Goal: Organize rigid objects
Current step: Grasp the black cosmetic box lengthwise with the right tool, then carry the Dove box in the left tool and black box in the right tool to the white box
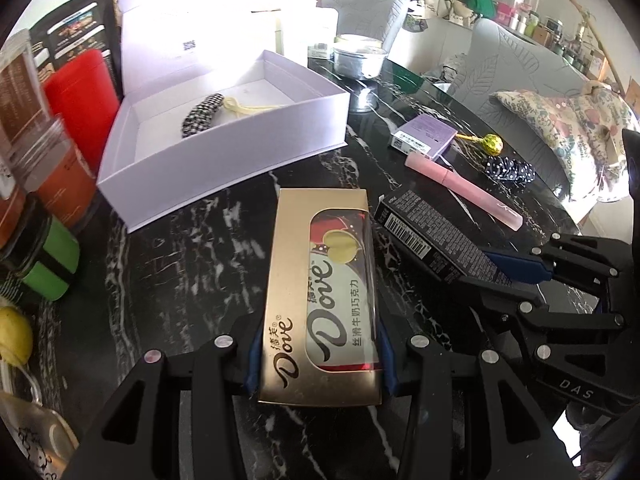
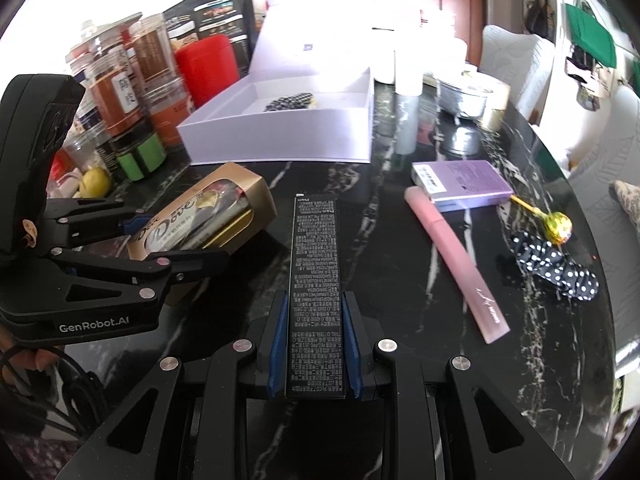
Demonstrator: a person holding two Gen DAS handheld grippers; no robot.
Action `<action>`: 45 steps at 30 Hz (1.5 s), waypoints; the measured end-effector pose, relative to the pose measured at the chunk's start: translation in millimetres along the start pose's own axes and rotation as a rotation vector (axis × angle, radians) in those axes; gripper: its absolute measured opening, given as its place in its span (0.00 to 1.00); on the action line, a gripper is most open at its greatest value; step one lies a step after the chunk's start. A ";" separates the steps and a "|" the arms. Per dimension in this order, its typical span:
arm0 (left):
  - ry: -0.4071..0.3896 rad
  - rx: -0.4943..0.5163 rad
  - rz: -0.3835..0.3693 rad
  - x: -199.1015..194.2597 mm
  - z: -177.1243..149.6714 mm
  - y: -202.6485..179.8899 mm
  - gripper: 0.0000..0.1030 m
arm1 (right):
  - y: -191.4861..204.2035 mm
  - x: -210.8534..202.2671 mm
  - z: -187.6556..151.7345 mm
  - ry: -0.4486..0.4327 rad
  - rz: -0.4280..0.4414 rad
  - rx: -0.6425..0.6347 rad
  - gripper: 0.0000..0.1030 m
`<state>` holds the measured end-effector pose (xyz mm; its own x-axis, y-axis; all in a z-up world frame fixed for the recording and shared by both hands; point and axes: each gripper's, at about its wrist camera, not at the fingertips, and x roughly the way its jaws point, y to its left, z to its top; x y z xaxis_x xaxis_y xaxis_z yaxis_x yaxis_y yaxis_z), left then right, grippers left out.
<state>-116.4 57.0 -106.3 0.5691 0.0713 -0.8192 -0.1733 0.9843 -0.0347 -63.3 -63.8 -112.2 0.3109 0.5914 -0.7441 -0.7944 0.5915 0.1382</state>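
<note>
- Your left gripper (image 1: 318,364) is clamped on the near end of the gold Dove chocolate box (image 1: 320,292); the blue pads press both long sides; the right wrist view shows the box tilted, its far end clear of the table.
- Your right gripper (image 2: 316,344) is clamped on the slim black carton (image 2: 316,280); the pads grip its near end and the carton runs straight out ahead of the jaws; whether its far end rests on the table, I cannot tell.
- Both held items sit just short of the open white box (image 1: 224,168), which stands ahead on the black marble table (image 1: 180,264); inside it lie only a checked fabric piece (image 1: 200,114) and something pale yellow beside it.
- By my reading you are early in the job; nothing rigid is in the white box yet, and these two are the first pair on their way.
- Left on the table, well to the right: the purple carton (image 2: 464,184), the pink tube (image 2: 456,264) touching its corner, and the lollipop (image 2: 558,224); the polka-dot scrunchie (image 2: 560,268) near it is soft, so I would judge it not part of this sort.
- Jars and a red canister (image 2: 206,66) crowd the box's left side; mind them.
</note>
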 end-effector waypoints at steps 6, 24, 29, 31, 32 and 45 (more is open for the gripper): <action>-0.019 -0.030 0.027 -13.0 -5.7 7.4 0.43 | 9.8 0.4 0.7 -0.004 0.035 -0.014 0.24; -0.087 -0.073 0.057 -44.5 -3.2 17.2 0.43 | 36.5 -18.9 17.9 -0.065 0.076 -0.102 0.24; -0.109 -0.068 0.060 -49.2 7.3 20.0 0.43 | 39.8 -23.3 28.1 -0.083 0.058 -0.117 0.24; -0.124 -0.081 0.066 -51.9 12.3 23.4 0.43 | 39.9 -25.3 33.7 -0.094 0.060 -0.122 0.24; -0.127 -0.079 0.070 -52.1 14.2 24.2 0.43 | 40.1 -26.1 35.9 -0.097 0.064 -0.126 0.24; -0.184 -0.075 0.099 -59.0 47.6 40.9 0.43 | 46.5 -28.5 75.2 -0.151 0.035 -0.183 0.24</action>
<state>-118.8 100.7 -32.2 0.6823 0.2022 -0.7026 -0.2913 0.9566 -0.0076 -69.8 -11.9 -35.4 0.3454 0.6931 -0.6327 -0.8829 0.4684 0.0311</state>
